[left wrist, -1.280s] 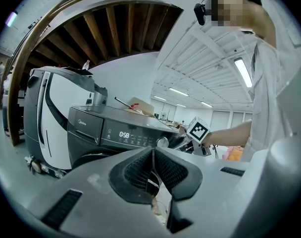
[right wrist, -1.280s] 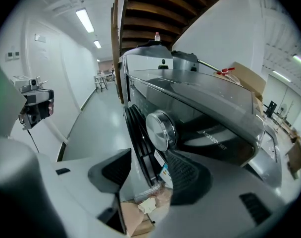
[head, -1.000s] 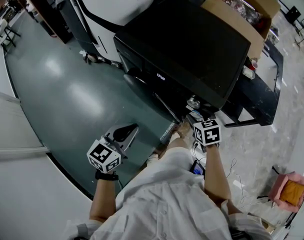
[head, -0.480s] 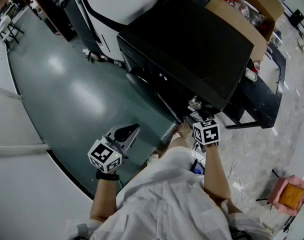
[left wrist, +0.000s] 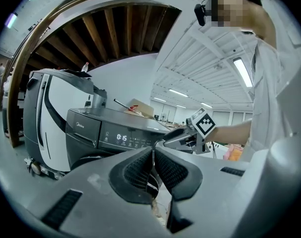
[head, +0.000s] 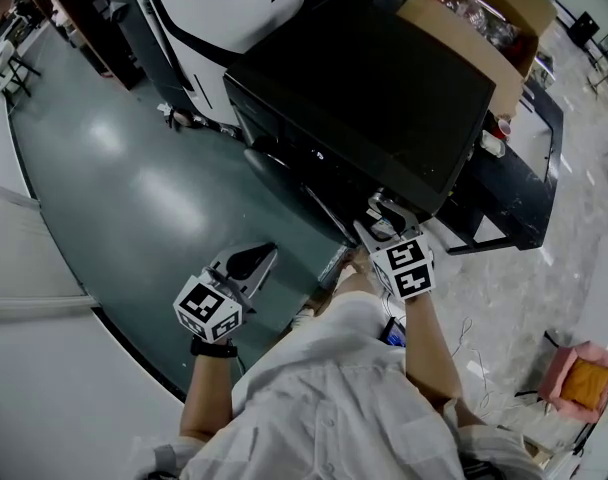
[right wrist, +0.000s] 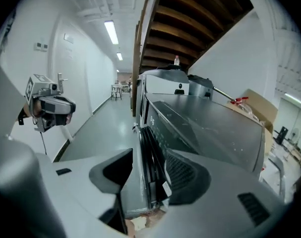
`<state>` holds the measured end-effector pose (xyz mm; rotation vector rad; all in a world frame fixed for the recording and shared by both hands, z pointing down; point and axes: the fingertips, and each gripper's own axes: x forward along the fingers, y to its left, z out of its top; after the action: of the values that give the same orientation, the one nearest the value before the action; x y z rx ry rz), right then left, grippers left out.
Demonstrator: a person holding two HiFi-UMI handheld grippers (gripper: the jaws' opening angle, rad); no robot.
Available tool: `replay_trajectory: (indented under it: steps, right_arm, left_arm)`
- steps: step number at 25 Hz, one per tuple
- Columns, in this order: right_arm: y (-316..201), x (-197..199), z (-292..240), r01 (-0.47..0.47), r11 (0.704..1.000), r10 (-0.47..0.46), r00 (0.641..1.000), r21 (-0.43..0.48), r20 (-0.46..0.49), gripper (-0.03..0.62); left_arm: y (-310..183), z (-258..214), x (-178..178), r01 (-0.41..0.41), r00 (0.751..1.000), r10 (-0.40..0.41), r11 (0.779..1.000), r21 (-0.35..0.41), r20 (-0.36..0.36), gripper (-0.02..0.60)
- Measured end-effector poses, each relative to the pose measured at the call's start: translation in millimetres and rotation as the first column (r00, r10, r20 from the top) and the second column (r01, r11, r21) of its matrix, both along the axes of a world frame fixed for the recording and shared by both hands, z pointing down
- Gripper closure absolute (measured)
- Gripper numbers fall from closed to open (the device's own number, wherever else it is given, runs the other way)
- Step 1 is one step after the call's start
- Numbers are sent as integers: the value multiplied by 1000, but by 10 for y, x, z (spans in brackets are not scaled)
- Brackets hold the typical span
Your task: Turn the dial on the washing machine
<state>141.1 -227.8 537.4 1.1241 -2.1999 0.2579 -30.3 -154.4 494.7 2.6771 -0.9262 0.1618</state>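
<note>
The black washing machine (head: pixel 384 88) fills the top middle of the head view; its lit display (left wrist: pixel 122 138) reads 0:15 in the left gripper view. My right gripper (head: pixel 376 218) is at the right end of the front panel, where it covers the dial. In the right gripper view this gripper (right wrist: pixel 145 160) is open, with the machine's front edge and dark door (right wrist: pixel 151 157) between its fingers; the dial itself does not show. My left gripper (head: pixel 252 263) hangs lower left over the green floor, away from the machine. It (left wrist: pixel 153 152) is shut on nothing.
A white appliance (head: pixel 234 8) stands left of the washer. An open cardboard box (head: pixel 484 18) sits behind the washer's top. A low black table (head: pixel 529 168) is to the right, and a pink bag (head: pixel 579 383) lies on the pale floor.
My right gripper has moved up to the panel's right end, tilted, and now covers the silver dial that showed before. The left gripper has stayed put.
</note>
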Motion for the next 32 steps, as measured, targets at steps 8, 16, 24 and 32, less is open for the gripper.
replay_trajectory:
  steps: [8, 16, 24, 32]
  right_arm:
    - [-171, 147, 165, 11, 999, -3, 983, 40, -185, 375]
    - [-157, 199, 203, -30, 998, 39, 980, 50, -195, 381]
    - [-94, 327, 244, -79, 996, 83, 980, 28, -181, 367]
    - [-58, 333, 267, -121, 992, 123, 976, 18, -182, 349]
  left_arm:
    - [48, -5, 38, -11, 1000, 11, 1000, -5, 4, 565]
    - [54, -20, 77, -24, 1000, 24, 1000, 3, -2, 565]
    - [49, -18, 101, -31, 999, 31, 1000, 2, -5, 565]
    - [69, -5, 103, -36, 999, 36, 999, -1, -6, 565]
